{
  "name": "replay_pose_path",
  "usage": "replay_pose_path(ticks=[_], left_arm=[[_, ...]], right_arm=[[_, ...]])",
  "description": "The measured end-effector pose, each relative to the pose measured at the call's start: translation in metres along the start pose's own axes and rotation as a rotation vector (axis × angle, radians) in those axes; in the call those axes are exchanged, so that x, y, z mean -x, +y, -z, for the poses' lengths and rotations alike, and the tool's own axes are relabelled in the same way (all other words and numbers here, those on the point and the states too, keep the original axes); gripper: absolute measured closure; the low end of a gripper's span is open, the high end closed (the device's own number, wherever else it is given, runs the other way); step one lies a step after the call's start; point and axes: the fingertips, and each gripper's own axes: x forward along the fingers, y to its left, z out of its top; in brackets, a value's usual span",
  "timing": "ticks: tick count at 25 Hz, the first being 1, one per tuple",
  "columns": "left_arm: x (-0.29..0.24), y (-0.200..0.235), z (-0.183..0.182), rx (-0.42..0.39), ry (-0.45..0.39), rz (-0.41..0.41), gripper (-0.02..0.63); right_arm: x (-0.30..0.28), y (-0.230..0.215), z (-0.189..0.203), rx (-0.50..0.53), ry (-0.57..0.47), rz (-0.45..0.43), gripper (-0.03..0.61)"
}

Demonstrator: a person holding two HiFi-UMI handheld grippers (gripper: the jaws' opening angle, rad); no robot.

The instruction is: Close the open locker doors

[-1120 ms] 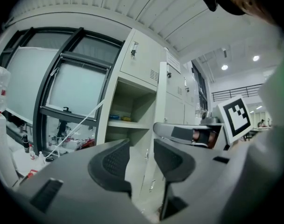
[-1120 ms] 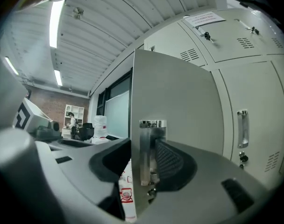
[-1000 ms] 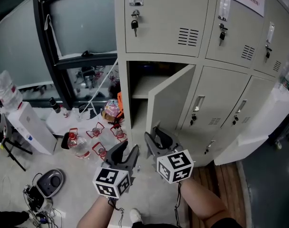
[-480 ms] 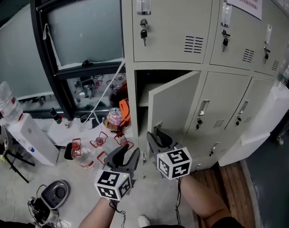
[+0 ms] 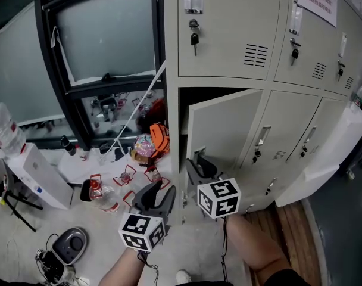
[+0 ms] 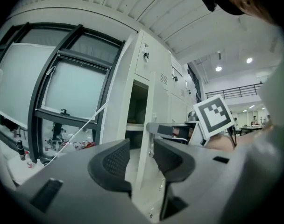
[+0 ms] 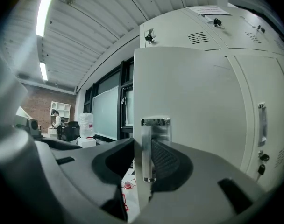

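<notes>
Door: half open, on the left compartment of the lockers, below the top row.
Right gripper: jaws just closing, clamped on the door's free edge.
Left gripper: jaws apart, empty, near the door.
</notes>
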Motion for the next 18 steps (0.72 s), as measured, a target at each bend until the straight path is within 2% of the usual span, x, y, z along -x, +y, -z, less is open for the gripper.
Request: replay_pose_path(ticks=[13, 18], left_arm=[[-0.015, 0.023, 0.007, 0.013, 0.005, 0.031, 0.456], [-0.022, 0.029, 0.004, -0.019, -0.004, 0.034, 0.456]], right_arm=[[-0.046, -0.009, -0.003, 0.008, -0.001, 0.058, 0.463], [-0.063, -0.015, -0.005, 0.005, -0.002, 0.082, 0.464]])
